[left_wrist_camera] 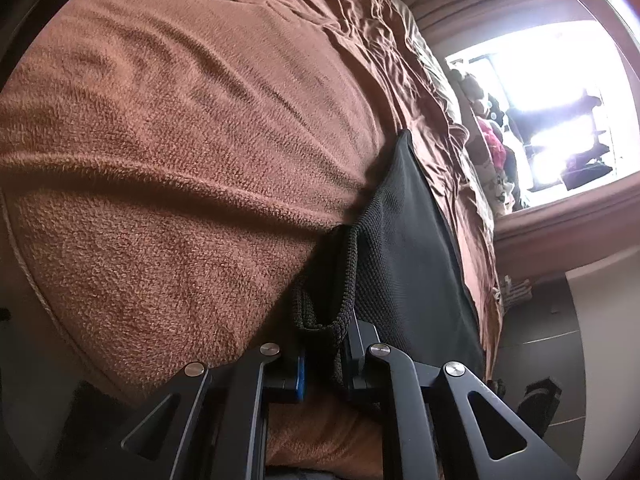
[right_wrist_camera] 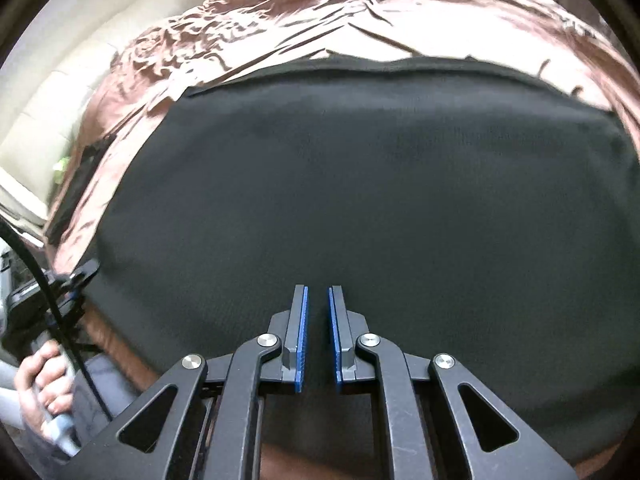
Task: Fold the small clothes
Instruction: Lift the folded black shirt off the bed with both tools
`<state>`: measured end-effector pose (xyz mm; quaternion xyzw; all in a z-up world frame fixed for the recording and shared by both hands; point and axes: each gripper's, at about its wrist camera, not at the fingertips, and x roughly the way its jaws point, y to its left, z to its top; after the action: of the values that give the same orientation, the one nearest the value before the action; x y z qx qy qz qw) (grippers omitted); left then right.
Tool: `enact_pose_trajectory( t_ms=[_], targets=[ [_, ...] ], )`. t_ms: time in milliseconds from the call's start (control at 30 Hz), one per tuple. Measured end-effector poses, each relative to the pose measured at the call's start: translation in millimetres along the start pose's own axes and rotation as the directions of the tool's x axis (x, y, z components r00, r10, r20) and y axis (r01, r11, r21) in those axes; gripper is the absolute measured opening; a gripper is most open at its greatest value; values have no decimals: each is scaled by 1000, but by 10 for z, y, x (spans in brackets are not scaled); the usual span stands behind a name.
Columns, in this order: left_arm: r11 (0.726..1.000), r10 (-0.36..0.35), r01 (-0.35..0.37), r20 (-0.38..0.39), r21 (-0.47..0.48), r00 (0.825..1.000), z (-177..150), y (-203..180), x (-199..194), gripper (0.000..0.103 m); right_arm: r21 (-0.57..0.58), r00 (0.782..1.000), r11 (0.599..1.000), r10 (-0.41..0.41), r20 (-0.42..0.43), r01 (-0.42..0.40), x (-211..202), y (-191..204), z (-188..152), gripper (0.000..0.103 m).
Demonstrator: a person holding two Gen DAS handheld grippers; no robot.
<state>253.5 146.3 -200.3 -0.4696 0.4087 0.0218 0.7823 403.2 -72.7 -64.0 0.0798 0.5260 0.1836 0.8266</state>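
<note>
A black knit garment lies spread flat on a bed with a shiny brown sheet. My right gripper hovers over the garment's near middle. Its blue pads are almost together with nothing between them. In the left wrist view, my left gripper is shut on a bunched fold of the black garment's ribbed edge, beside a brown fleecy cloth. The same gripper shows at the garment's left edge in the right wrist view, with a person's hand on its handle.
The crumpled brown sheet runs past the garment to the bed's edge. Beyond it are a bright window, colourful clutter and dark floor. A cream padded surface borders the bed on the left.
</note>
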Motion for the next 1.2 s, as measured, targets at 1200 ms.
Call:
enact_pose_trajectory(
  t_ms=[1200],
  targets=[
    [999,-22,22,-3,-28,1000,6,28,46,14,54,986,985,-164,-2,164,962,22,1281,7]
  ],
)
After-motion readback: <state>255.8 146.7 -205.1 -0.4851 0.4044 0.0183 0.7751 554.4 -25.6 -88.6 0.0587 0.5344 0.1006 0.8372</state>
